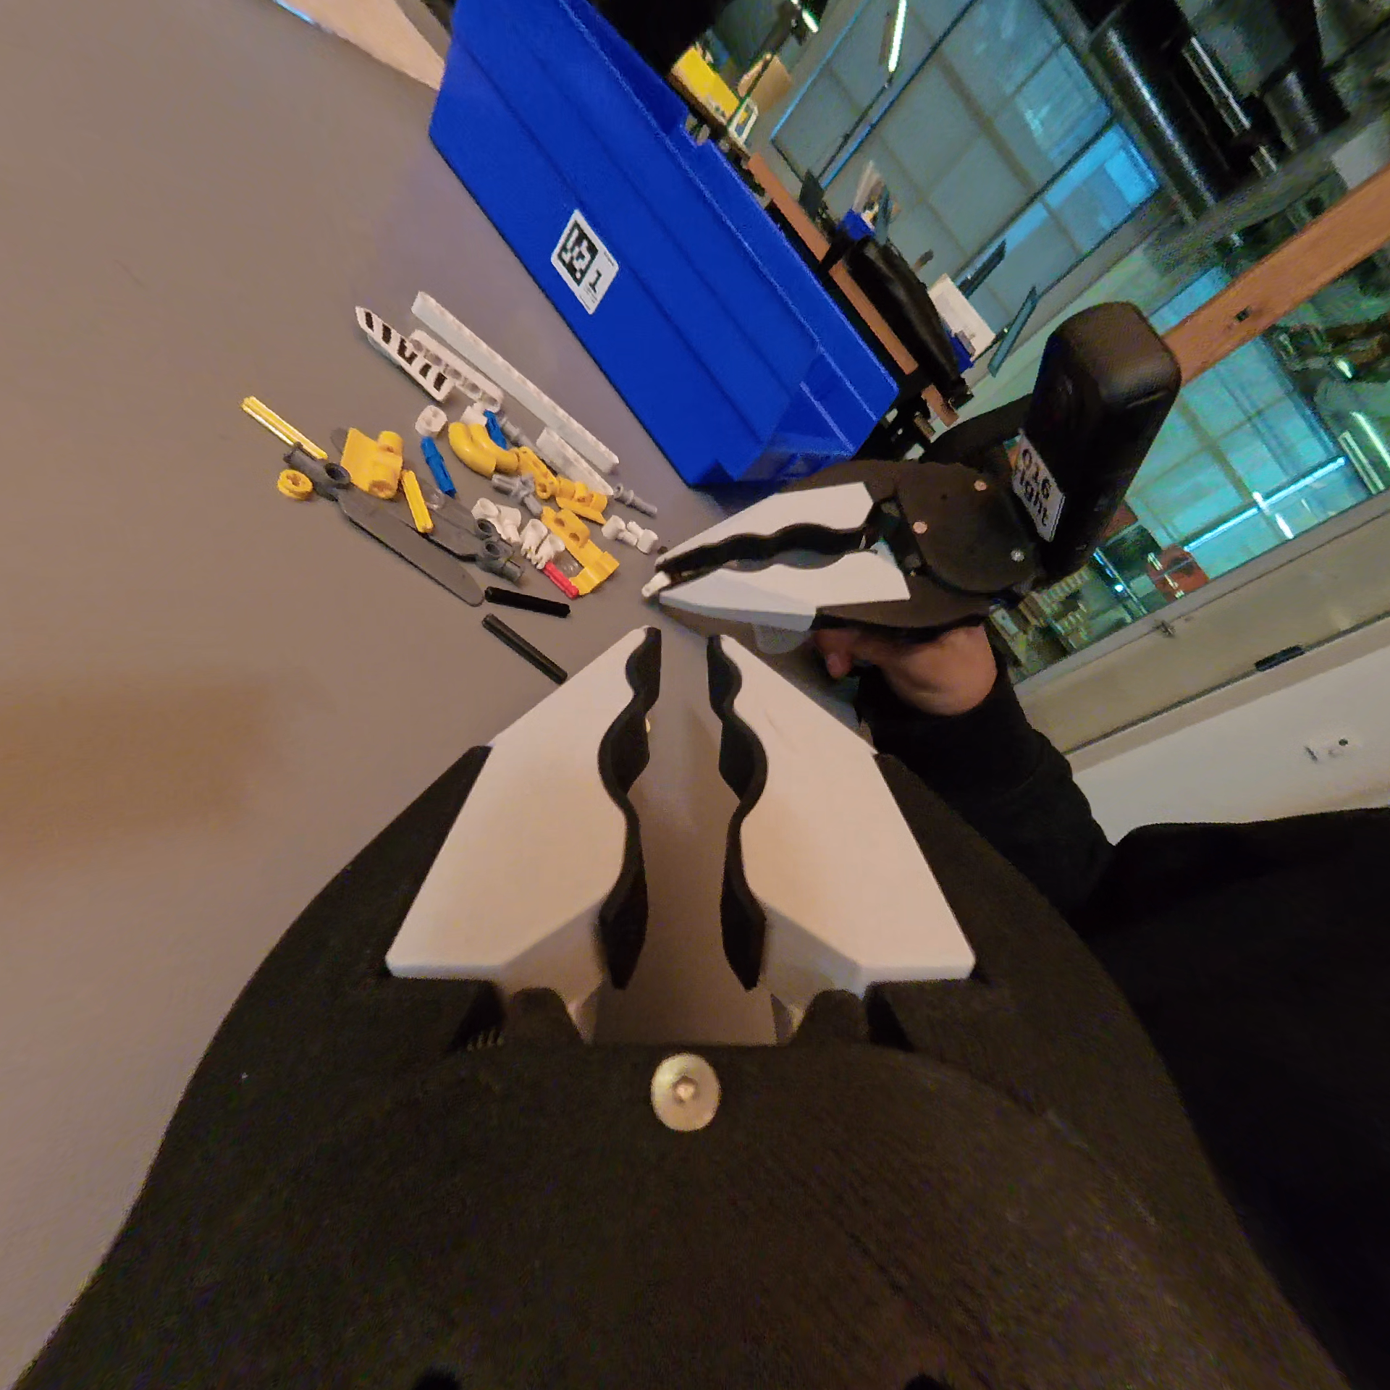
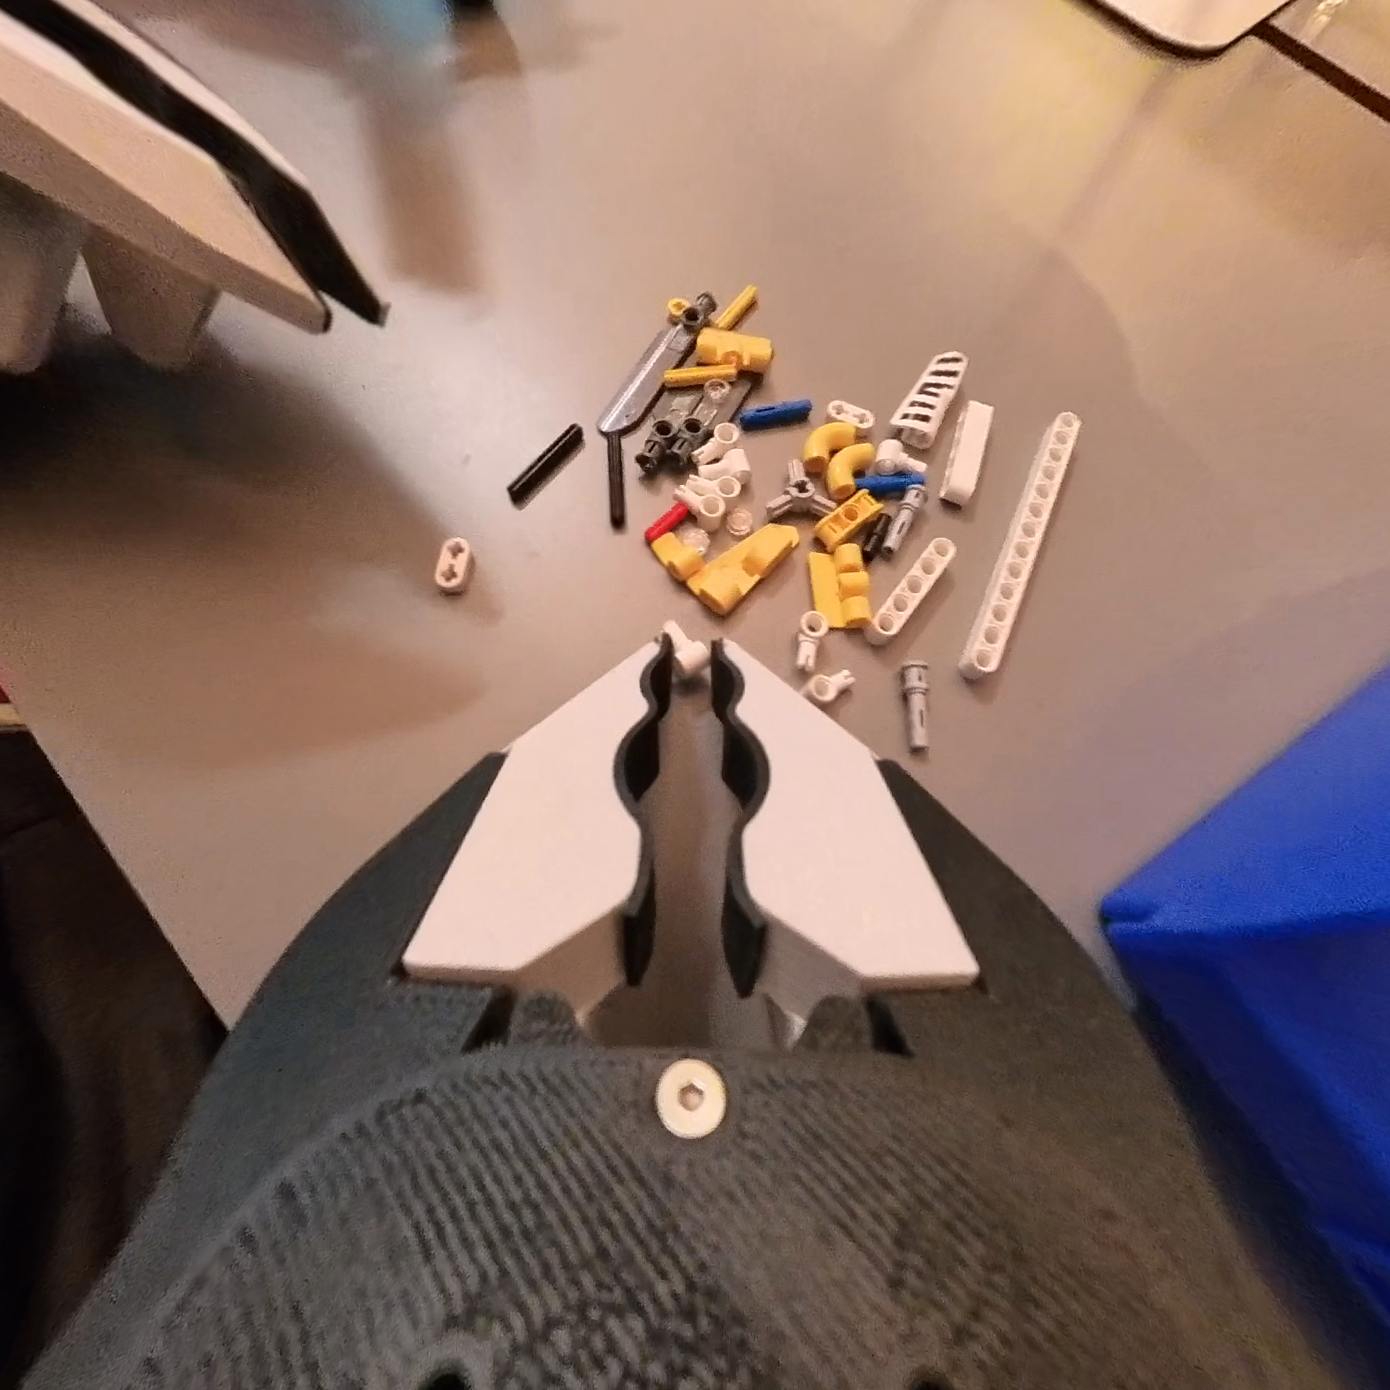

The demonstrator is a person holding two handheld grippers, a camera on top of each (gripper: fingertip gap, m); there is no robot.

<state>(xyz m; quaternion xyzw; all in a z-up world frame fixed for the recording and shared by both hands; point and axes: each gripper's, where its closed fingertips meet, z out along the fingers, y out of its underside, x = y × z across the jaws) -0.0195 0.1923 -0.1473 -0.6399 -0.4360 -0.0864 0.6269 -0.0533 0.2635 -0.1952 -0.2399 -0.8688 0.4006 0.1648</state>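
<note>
Two hand-held grippers work over a grey table (image 2: 301, 677), both on the open side of a blue bin (image 1: 677, 301). Nearest that bin's corner, the right gripper (image 2: 688, 647) is clenched on a small white connector (image 2: 686, 653), pinched at the very tips of its fingers and lifted clear of the table. The left gripper (image 1: 684, 639) hangs a little farther from the bin, its jaws drawn to a narrow slit with nothing between them.

The connector looks like hard moulded plastic: very light, rigid, smooth and partly rounded. I judge it liable to twist or pop out of a tip pinch. Its barrel, taken across the flat ends, seems the surest place to hold it.

Farther out along the bin's long wall lies a heap of loose parts (image 2: 790, 489), yellow, white, grey and blue, with a long white beam (image 2: 1023, 541) on the bin's side of it. Two black rods (image 1: 526, 602) and a lone white two-hole link (image 2: 453, 568) lie on the side away from the bin.
</note>
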